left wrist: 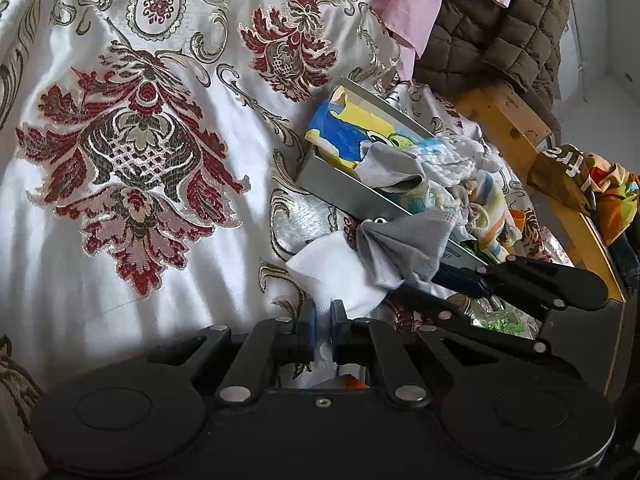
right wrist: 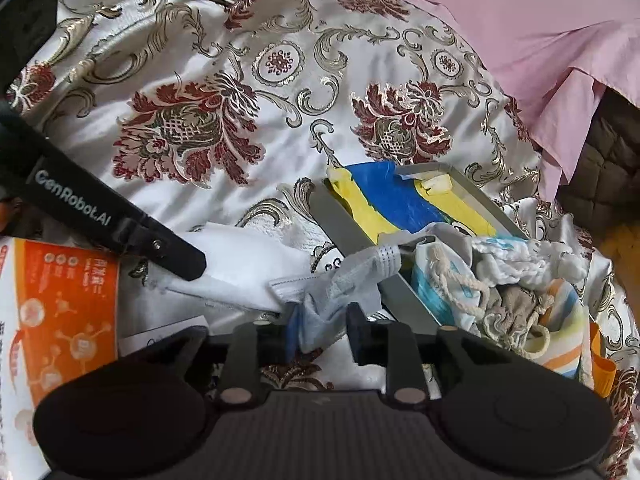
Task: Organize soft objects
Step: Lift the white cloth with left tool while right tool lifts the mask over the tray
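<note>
While both grippers held soft items on the bedspread (left wrist: 120, 240) beside the grey box (left wrist: 340, 184):
The left gripper (left wrist: 323, 322) pinched the white cloth (left wrist: 332, 272); the right gripper (right wrist: 322, 332) clamped the grey mask (right wrist: 332, 300). Either thin fabric could have slipped during lifting.

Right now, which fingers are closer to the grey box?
Right. The right gripper pinches a grey mask beside the grey box; the left gripper holds white cloth farther away.

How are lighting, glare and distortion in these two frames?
Left wrist: daylight, soft shadow bands across the bedspread, dark vignette at the corners. Right wrist: sheen glares on the satin, fisheye bends the edges, the grey box stays sharp.
</note>
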Motion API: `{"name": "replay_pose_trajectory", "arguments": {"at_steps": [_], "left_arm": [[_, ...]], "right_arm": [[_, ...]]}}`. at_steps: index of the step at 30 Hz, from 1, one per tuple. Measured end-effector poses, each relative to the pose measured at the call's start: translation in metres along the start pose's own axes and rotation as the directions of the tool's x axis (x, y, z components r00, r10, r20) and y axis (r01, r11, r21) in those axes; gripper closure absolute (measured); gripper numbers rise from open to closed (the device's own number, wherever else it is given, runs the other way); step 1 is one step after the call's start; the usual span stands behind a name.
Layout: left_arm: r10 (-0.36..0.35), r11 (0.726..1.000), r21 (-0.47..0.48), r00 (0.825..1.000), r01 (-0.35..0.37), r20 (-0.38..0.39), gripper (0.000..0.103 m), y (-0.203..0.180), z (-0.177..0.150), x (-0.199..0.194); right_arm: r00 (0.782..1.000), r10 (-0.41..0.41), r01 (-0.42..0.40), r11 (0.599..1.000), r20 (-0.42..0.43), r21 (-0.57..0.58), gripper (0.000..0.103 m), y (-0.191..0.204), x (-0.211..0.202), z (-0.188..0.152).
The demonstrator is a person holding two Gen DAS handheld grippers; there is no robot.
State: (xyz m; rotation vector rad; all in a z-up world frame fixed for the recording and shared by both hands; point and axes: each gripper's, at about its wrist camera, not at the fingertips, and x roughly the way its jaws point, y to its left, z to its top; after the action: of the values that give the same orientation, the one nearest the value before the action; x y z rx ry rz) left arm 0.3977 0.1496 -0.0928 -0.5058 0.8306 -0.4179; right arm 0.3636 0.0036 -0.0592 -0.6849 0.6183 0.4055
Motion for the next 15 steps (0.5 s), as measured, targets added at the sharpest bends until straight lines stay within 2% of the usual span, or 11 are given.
{"name": "replay_pose_trajectory", "arguments": {"at_steps": [2, 4, 5, 6, 10, 15], "left_arm": [[-0.005, 1.0, -0.003, 1.0, 0.005, -0.001, 0.091, 0.0, 0.0, 0.001], [-0.008, 1.0, 0.003, 1.0, 0.008, -0.004, 0.091, -0.001, -0.002, 0.002], [-0.004, 1.0, 0.011, 1.0, 0.004, -0.002, 0.092, -0.002, -0.002, 0.002], [-0.006, 1.0, 0.022, 1.0, 0.006, -0.003, 0.098, -0.004, -0.002, 0.002], [-0.003, 0.998, 0.067, 1.0, 0.002, 0.013, 0.1, -0.013, -0.002, -0.003], [0.006, 0.999, 0.05, 0.996, -0.011, 0.087, 0.1, -0.018, 0.004, -0.021]], "right_arm": [[1.0, 0.003, -0.003, 1.0, -0.005, 0.0, 0.075, 0.001, 0.002, 0.002], [1.0, 0.006, -0.006, 1.0, -0.007, -0.004, 0.085, 0.003, 0.001, 0.003], [1.0, 0.005, -0.005, 1.0, -0.007, -0.006, 0.088, 0.004, 0.0, 0.003], [1.0, -0.001, 0.001, 1.0, -0.004, -0.01, 0.09, 0.005, -0.002, 0.002], [0.999, -0.029, 0.029, 0.999, 0.018, -0.021, 0.094, 0.002, -0.015, -0.001], [0.996, -0.062, 0.063, 0.998, 0.07, -0.016, 0.096, -0.006, -0.034, -0.004]]}}
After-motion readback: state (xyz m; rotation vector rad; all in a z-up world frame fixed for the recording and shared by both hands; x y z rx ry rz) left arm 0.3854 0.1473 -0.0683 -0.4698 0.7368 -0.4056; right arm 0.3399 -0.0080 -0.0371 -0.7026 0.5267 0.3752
